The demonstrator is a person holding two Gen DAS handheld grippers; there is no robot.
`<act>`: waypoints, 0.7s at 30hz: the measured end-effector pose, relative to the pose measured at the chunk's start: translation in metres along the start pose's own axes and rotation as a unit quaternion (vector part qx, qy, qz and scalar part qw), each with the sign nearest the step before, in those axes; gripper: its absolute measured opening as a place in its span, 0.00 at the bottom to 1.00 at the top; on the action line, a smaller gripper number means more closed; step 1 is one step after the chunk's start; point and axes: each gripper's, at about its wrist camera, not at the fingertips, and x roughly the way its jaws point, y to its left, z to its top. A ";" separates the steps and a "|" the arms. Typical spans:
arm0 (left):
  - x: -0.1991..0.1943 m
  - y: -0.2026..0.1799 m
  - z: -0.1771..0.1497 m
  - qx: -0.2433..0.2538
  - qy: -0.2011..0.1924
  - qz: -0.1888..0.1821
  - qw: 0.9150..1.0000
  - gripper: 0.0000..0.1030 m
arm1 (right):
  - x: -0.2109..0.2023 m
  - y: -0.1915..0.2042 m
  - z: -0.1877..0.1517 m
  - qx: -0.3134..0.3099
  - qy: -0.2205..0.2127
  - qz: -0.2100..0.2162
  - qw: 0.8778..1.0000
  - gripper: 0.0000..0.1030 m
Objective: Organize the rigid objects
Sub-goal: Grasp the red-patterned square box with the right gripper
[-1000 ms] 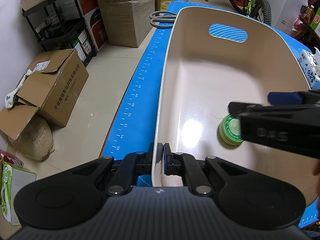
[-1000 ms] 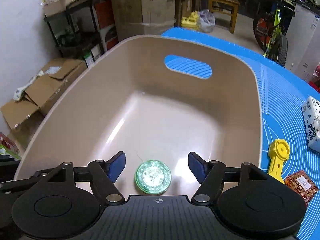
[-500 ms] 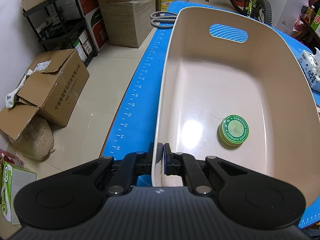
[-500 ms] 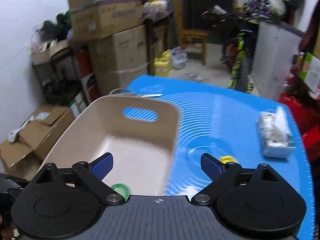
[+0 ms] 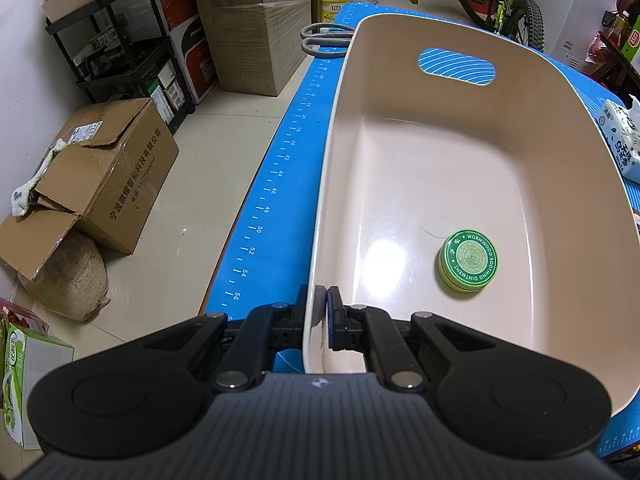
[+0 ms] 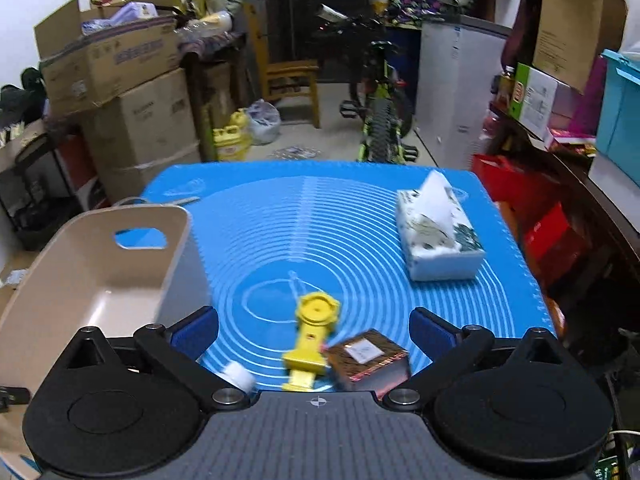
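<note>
A table covered by a blue mat (image 6: 360, 216) printed with white concentric rings and a ruler scale along one edge carries everything. On it sit a beige tub (image 5: 440, 168) at the left, grey-handled scissors (image 5: 320, 40) just beyond the tub's far corner, a tissue pack (image 6: 438, 236) well apart on the right, and — nearer the front — a yellow plastic tool (image 6: 314, 336) touching a small brown box (image 6: 368, 356), with a white cap (image 6: 239, 376) close by.

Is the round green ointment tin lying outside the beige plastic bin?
No, the round green ointment tin rests on the floor of the beige plastic bin, near its right wall.
</note>
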 end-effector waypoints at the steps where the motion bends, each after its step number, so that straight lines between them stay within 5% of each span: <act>1: 0.000 0.000 0.000 0.000 0.000 0.000 1.000 0.09 | 0.003 0.001 -0.003 -0.003 0.003 -0.005 1.000 0.98; 21: 0.000 -0.002 0.000 -0.003 0.000 0.002 1.000 0.10 | 0.078 -0.033 -0.038 -0.074 0.047 0.000 0.996 0.97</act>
